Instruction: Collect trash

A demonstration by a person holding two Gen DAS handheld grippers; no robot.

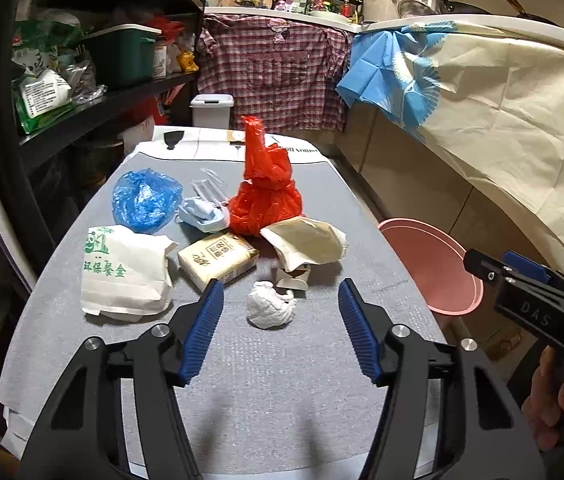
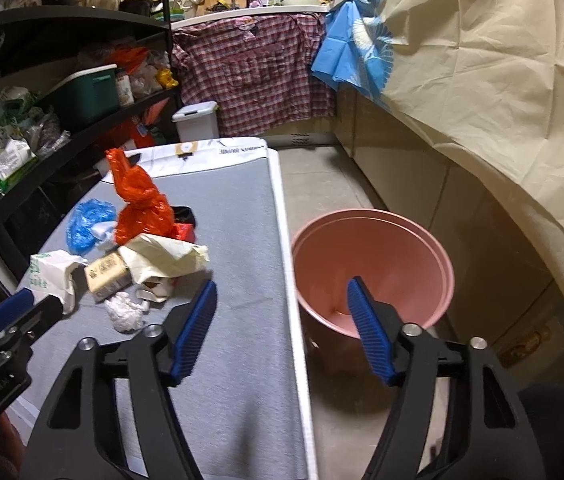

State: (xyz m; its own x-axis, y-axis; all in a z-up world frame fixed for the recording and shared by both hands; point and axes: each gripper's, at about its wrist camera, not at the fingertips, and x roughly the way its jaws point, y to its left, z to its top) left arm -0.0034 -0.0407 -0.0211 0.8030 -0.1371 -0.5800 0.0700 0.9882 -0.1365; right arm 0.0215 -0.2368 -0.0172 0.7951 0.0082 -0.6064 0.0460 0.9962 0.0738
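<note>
A crumpled white tissue ball [image 1: 270,305] lies on the grey-covered table [image 1: 282,400], the nearest piece of trash to the person. It sits just ahead of the left gripper [image 1: 279,320], lined up with the gap between its blue pads, so a short push forward and down would likely reach it. The ball is roughly round, with no clear long axis. The left gripper's jaws stand partly apart with nothing between them.

The right gripper [image 2: 282,330] is also partly spread and empty. It hovers over the table's right edge, aimed toward a pink bucket [image 2: 374,248] that stands on the floor just beside the table. The bucket looks empty. From this gripper the tissue ball [image 2: 125,314] lies off to the left, farther away, so the left hand is the nearer one.

Behind the ball, the rest of the trash is heaped close together: a small torn carton [image 1: 296,278] touching or nearly touching the ball, a crumpled beige paper bag [image 1: 306,242], a tan tissue packet [image 1: 217,258], and a white paper bag with green print [image 1: 125,276] to the left. Farther back are a knotted red plastic bag [image 1: 263,196] standing upright, a blue plastic bag [image 1: 143,200] and a pale blue face mask [image 1: 201,214].

Nothing blocks the left gripper's path to the ball; only the carton sits close enough to be nudged. The bucket is well to the right of the ball.
</note>
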